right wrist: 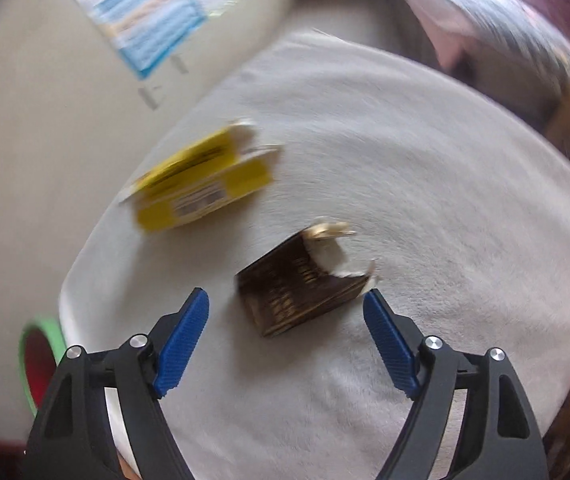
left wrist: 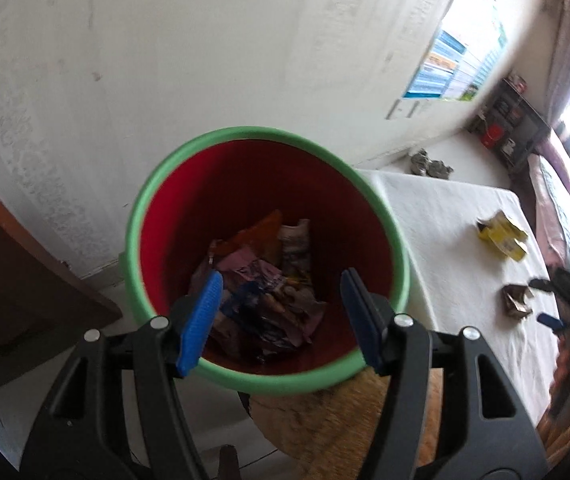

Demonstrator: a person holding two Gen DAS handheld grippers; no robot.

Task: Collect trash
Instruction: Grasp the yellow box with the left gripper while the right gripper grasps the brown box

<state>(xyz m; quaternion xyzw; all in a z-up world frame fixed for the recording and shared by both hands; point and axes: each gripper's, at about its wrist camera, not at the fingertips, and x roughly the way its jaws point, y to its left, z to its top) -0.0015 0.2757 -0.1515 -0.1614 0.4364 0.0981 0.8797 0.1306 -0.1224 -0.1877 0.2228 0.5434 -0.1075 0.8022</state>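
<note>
Bin: the red bin (left wrist: 265, 248) with the green rim sits beside the cloth-covered table (left wrist: 445, 220), close enough for short trips; crumpled wrappers (left wrist: 263, 300) lie at its bottom.
Left gripper (left wrist: 281, 316): hangs over the bin's mouth, fingers apart, nothing between them.
Right gripper (right wrist: 285, 336): fingers spread wide, the brown carton (right wrist: 305, 284) just ahead, not gripped (probably the next pick).
Yellow carton (right wrist: 205, 184): farther back on the cloth.
Views: only the left shows the bin's contents; the right, blurred, shows the torn flaps.
</note>
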